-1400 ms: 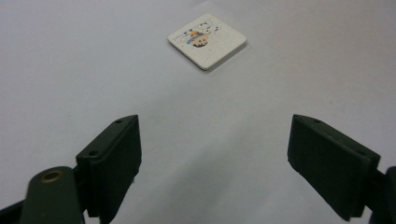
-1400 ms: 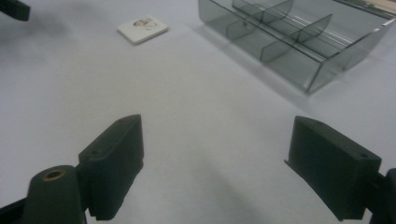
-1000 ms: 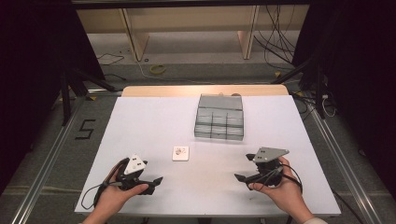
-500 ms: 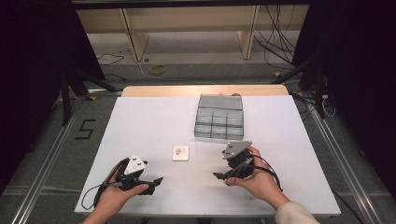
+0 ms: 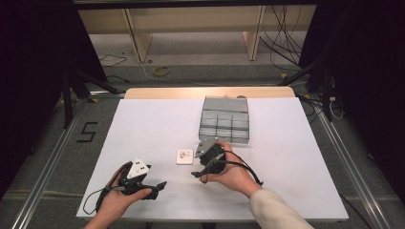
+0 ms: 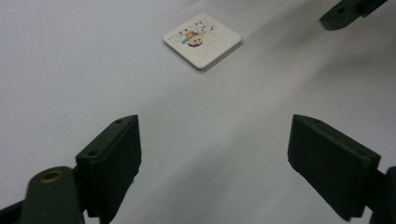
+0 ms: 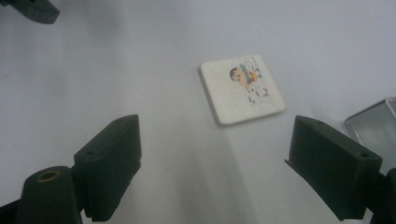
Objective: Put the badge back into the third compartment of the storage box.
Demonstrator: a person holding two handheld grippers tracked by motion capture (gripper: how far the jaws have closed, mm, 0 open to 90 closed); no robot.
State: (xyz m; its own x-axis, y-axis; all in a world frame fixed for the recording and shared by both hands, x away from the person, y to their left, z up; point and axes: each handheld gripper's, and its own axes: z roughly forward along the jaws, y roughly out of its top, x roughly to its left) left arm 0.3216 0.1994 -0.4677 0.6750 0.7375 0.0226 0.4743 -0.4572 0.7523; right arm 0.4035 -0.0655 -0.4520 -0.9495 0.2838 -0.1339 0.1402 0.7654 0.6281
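Nearest, matte black left gripper [image 5: 154, 186], jaws spread wide, empty, low over the smooth white tabletop [image 5: 143, 124]. Next, black right gripper [image 5: 197, 173], jaws likewise apart, empty; since a second ago it has shifted leftward, now just beside the tile. Flat square white tile [image 5: 184, 156] with rounded corners, cartoon-figure print upward, lying mid-table, no long axis. Farther, clear plastic compartmented box [image 5: 225, 119].

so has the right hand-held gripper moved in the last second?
Yes. The right hand-held gripper has swung left across the white table, from the right side to just beside the small square tile, near the grey compartment box's front-left corner. Jaws open.
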